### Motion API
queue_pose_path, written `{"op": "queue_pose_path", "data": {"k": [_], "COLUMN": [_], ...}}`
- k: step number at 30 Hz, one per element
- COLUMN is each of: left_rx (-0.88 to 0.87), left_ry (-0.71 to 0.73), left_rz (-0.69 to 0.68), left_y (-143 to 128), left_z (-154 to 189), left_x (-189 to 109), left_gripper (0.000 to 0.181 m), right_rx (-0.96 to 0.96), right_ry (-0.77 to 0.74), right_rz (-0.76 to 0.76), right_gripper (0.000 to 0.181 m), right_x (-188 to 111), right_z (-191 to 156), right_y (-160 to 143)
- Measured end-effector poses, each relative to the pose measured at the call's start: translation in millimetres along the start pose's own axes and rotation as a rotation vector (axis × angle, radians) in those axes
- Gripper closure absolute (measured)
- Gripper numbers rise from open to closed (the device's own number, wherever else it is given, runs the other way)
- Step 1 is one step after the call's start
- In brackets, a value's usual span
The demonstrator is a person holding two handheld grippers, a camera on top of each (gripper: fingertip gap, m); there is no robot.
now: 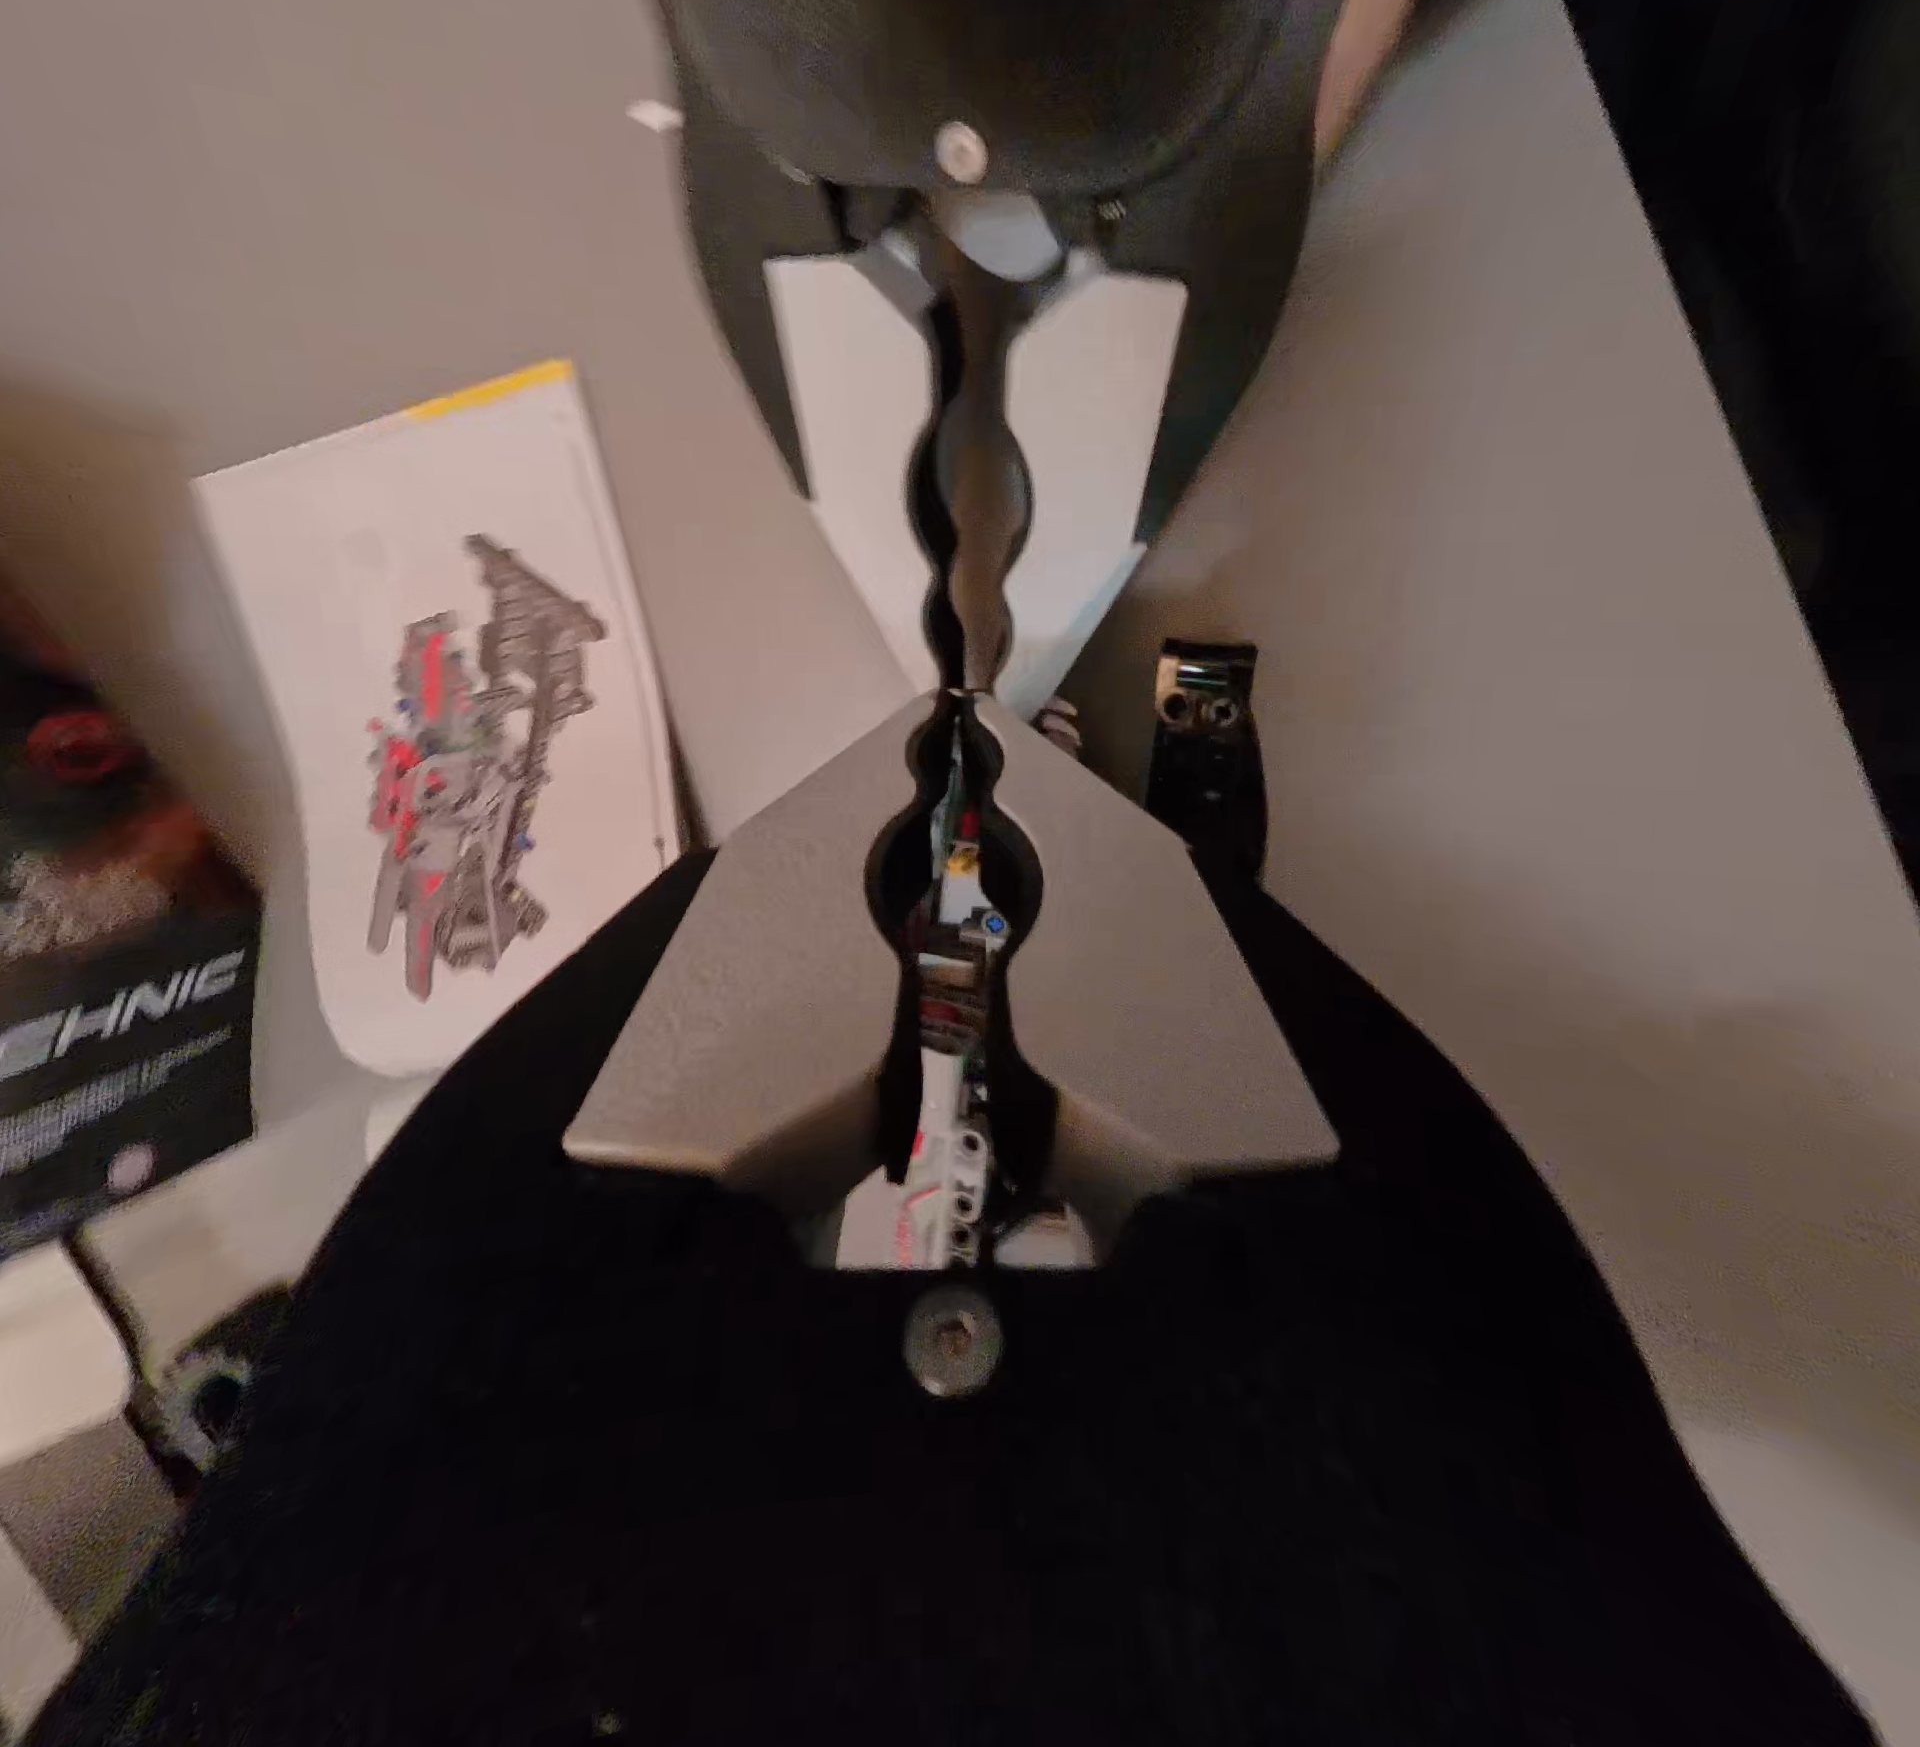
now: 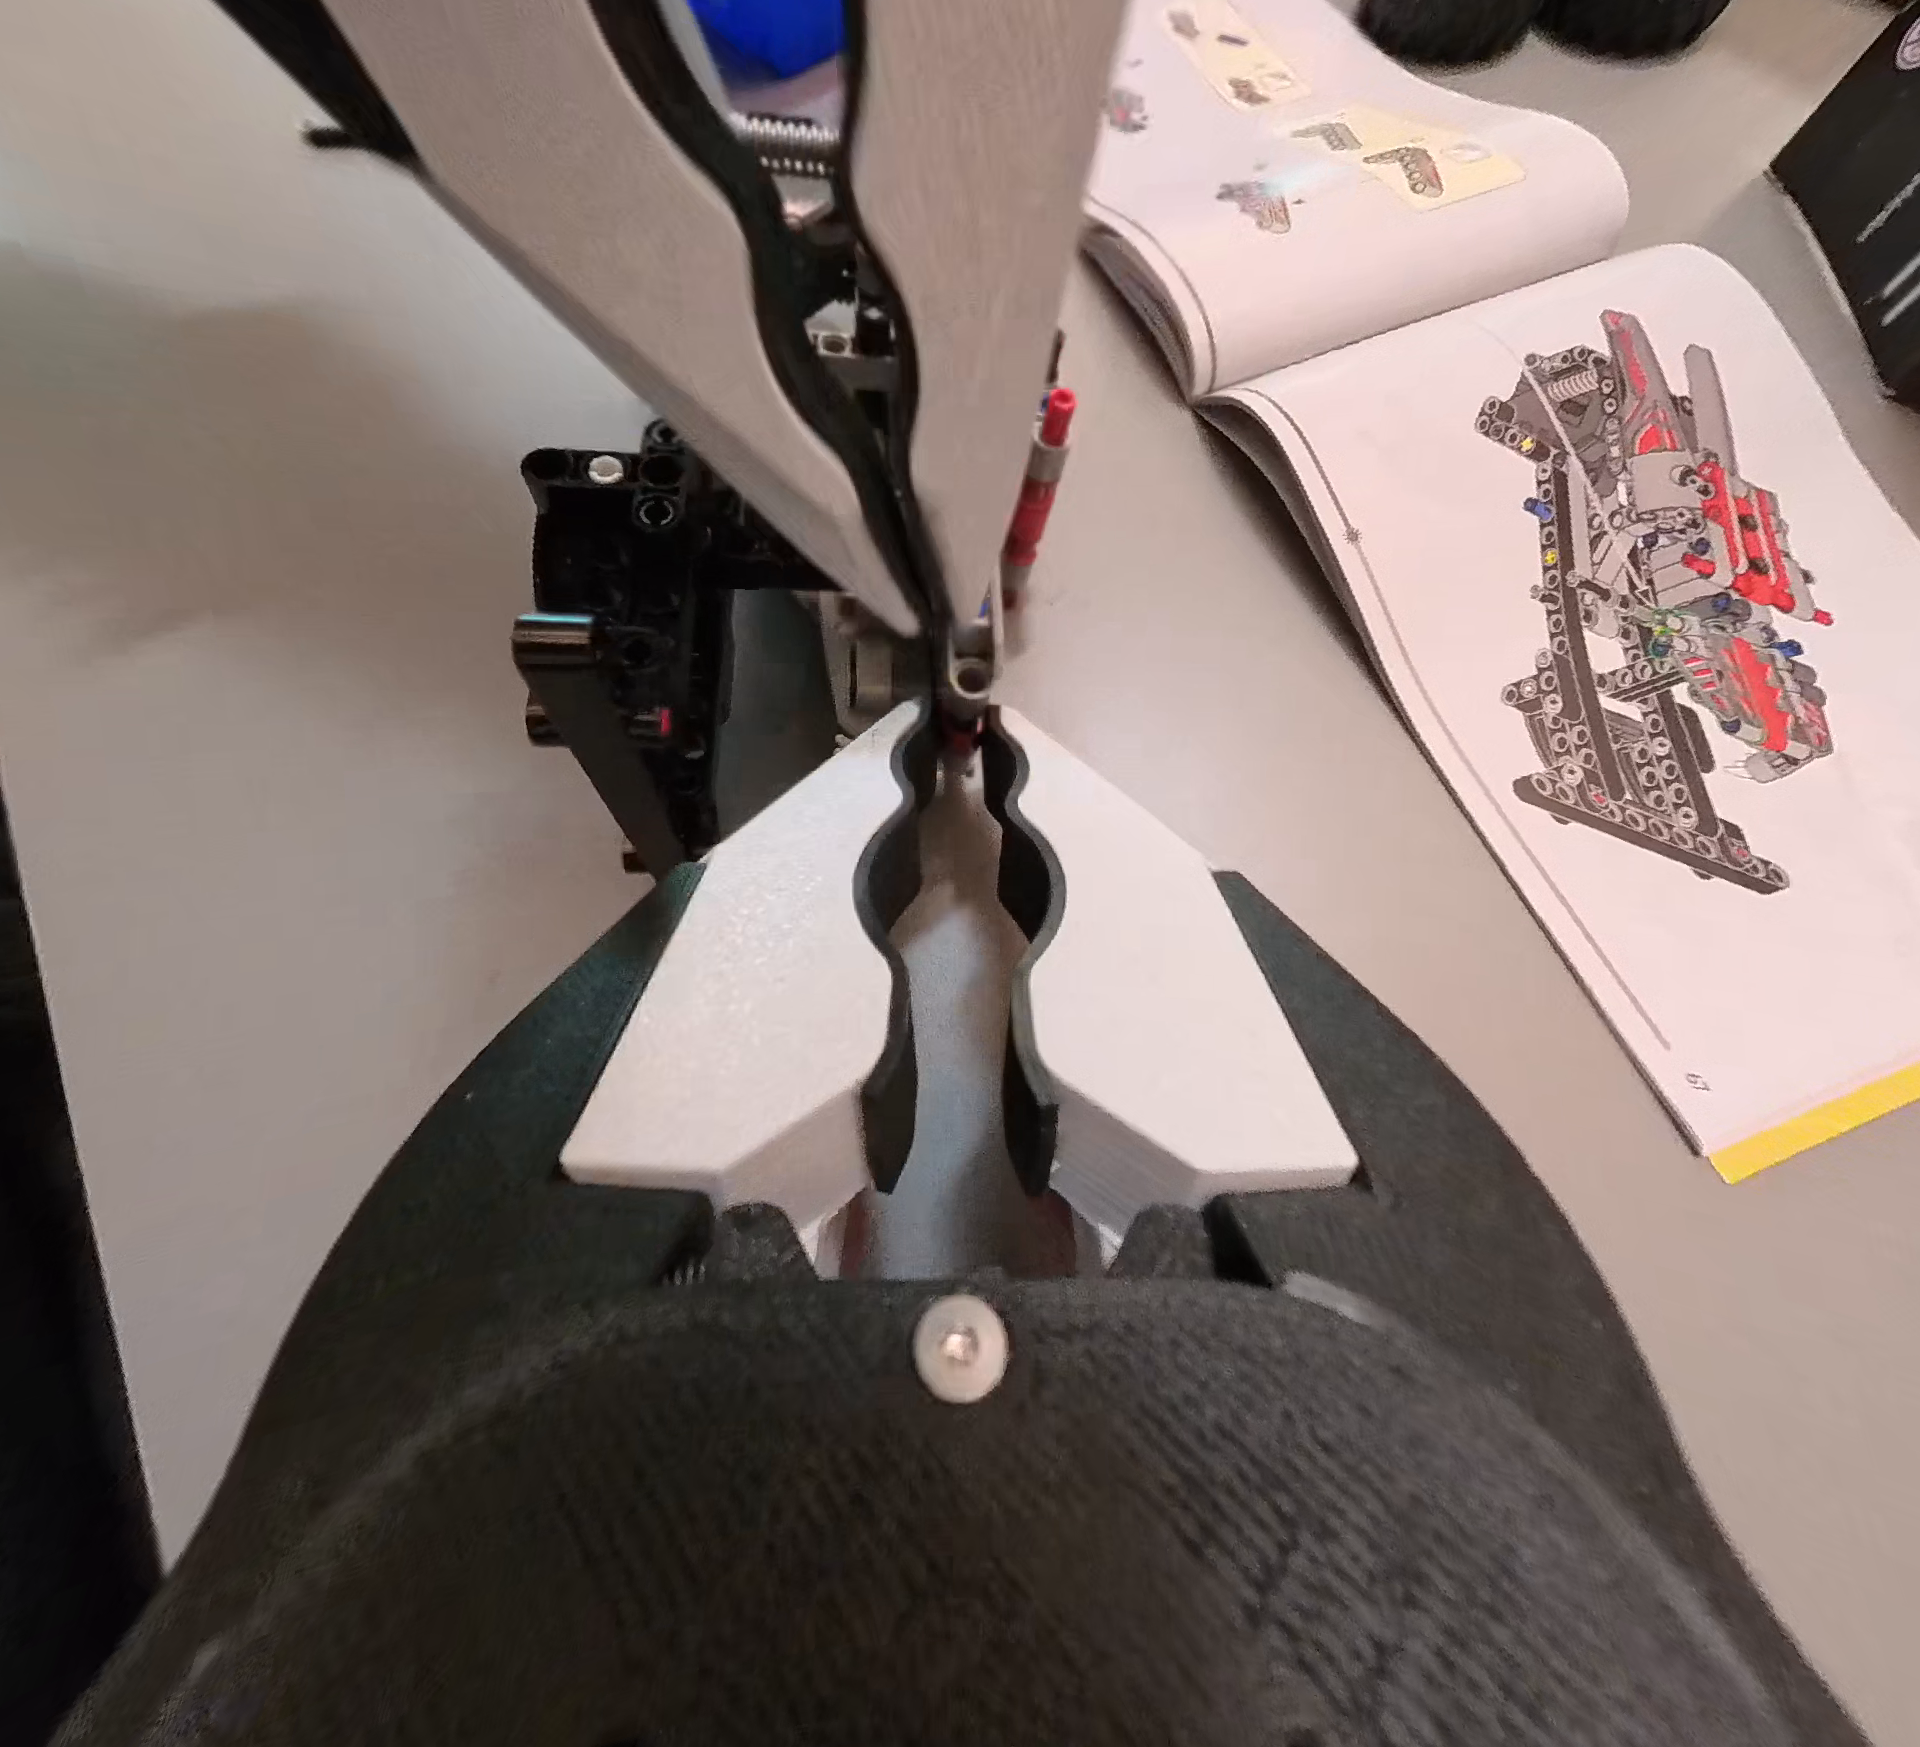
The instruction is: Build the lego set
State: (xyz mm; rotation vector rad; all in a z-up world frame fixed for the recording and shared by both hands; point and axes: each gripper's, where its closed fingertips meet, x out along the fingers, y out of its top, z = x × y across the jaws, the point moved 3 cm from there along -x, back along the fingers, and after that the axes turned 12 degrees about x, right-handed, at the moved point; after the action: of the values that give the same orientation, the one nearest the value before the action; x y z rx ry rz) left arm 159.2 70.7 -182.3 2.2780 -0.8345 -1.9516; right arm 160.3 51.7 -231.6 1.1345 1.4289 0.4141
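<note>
A smooth, matte pale grey tabletop (image 2: 260, 326) fills nearly all of the background in both wrist views. Its surface is plain and unpatterned, lit evenly from above, with soft, diffuse shadows falling across it; a broad dim band of shade crosses its right part in the left wrist view (image 1: 1558, 1022). In that same view the table's straight edge runs diagonally at the upper right, and beyond it lies a very dark, featureless area (image 1: 1787, 243) where nothing can be made out. In the right wrist view a similar dark strip (image 2: 42, 1178) borders the table along the left side. No walls or windows are discernible.
</note>
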Motion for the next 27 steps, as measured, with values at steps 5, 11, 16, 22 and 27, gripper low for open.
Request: {"op": "queue_pose_path", "data": {"k": [5,11,16,22,27], "left_rx": [-0.163,-0.180,0.113,0.368,0.418], "left_ry": [0.317,0.484,0.700,0.867,0.995], "left_rz": [0.146,-0.117,-0.276,-0.433,-0.481], "left_y": [-3.9,-42.4,-44.1,-45.5,-45.4], "left_z": [19.4,62.1,58.7,60.3,58.3], "left_x": [-39.4,-16.4,-3.4,14.4,19.6], "left_gripper": [0.157,0.128,0.135,0.135,0.132], "right_rx": [0.031,0.055,0.045,0.119,0.098], "right_ry": [0.021,0.078,0.094,0.156,0.128], "right_rz": [-0.002,-0.029,-0.032,-0.056,-0.060], "right_gripper": [0.170,0.160,0.152,0.147,0.147], "right_x": [-1.0,0.0,-0.5,-3.2,-2.6], "right_z": [1.4,-1.4,-4.1,-6.3,-6.8], "right_y": [0.3,-1.7,-2.3,-6.6,-7.9]}}
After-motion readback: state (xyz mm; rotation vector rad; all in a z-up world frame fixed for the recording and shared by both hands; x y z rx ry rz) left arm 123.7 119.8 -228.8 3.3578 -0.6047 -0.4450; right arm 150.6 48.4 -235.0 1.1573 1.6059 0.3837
